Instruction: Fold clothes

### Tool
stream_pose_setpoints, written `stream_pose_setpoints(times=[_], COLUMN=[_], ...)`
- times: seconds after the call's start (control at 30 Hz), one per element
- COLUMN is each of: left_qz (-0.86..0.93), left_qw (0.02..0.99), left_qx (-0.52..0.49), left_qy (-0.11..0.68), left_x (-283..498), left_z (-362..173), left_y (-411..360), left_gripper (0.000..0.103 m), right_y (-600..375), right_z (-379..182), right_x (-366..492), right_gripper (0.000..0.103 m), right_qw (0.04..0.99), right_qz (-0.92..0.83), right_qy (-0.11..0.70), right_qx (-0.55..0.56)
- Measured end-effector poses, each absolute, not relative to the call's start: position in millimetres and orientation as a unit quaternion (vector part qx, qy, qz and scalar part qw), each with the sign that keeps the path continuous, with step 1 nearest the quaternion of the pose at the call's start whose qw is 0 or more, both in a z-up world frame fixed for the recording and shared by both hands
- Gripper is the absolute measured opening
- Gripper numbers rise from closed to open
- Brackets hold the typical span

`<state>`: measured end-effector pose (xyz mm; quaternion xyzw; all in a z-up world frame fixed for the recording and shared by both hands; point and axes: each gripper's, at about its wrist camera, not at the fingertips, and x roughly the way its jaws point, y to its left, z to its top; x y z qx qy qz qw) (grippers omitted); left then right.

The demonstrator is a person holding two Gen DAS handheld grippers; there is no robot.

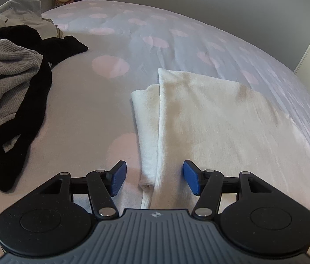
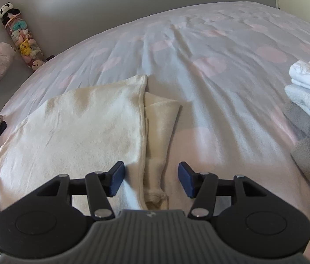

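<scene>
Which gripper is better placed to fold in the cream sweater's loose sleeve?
Probably the right gripper: it is open, with the cream knit sweater's loose sleeve lying between its fingers.

- The left wrist view looks forward and down from low over the bed point(image 1: 88, 101), close to the cream garment point(image 1: 221, 132); its left folded edge lies ahead.
- The right wrist view looks likewise, close above the right edge; both views share this garment point(image 2: 77, 127) and the bed point(image 2: 221, 110).
</scene>
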<state>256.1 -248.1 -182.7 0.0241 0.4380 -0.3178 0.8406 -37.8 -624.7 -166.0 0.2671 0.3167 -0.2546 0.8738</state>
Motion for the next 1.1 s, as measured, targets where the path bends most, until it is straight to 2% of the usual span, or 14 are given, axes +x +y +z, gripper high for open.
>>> stream_pose_setpoints(times=[0.2,0.63,0.73,0.8,0.9,1.0,1.1], left_qz=[-0.323,-0.327,-0.323,-0.327,-0.331,-0.335,-0.336], left_qw=[0.847,0.851,0.852,0.849,0.843,0.84,0.839], left_qx=[0.02,-0.02,-0.029,-0.035,-0.04,-0.035,-0.024], left_qy=[0.421,0.411,0.412,0.414,0.422,0.425,0.427], left_x=[261.6,282.2,285.3,287.3,289.8,290.3,289.8], left_z=[-187.4,-193.3,-192.9,-192.3,-190.4,-187.0,-183.5], left_y=[-253.6,-254.3,-254.5,-253.8,-253.7,-254.5,-255.6], left_gripper=[0.062,0.061,0.05,0.034,0.024,0.017,0.015], right_y=[-633.2,-652.8,-650.2,-650.9,-654.8,-653.2,-651.2], right_z=[-172.6,-187.7,-186.4,-186.2,-186.2,-182.2,-174.8], right_x=[-36.9,-29.0,-26.0,-26.6,-30.4,-31.1,-30.0], right_gripper=[0.058,0.057,0.051,0.035,0.022,0.018,0.016], right_qw=[0.876,0.873,0.878,0.878,0.875,0.876,0.876], right_qz=[-0.24,-0.224,-0.227,-0.228,-0.227,-0.227,-0.227], right_qy=[0.3,0.253,0.256,0.253,0.242,0.237,0.236], right_qx=[0.293,0.352,0.336,0.336,0.354,0.354,0.355])
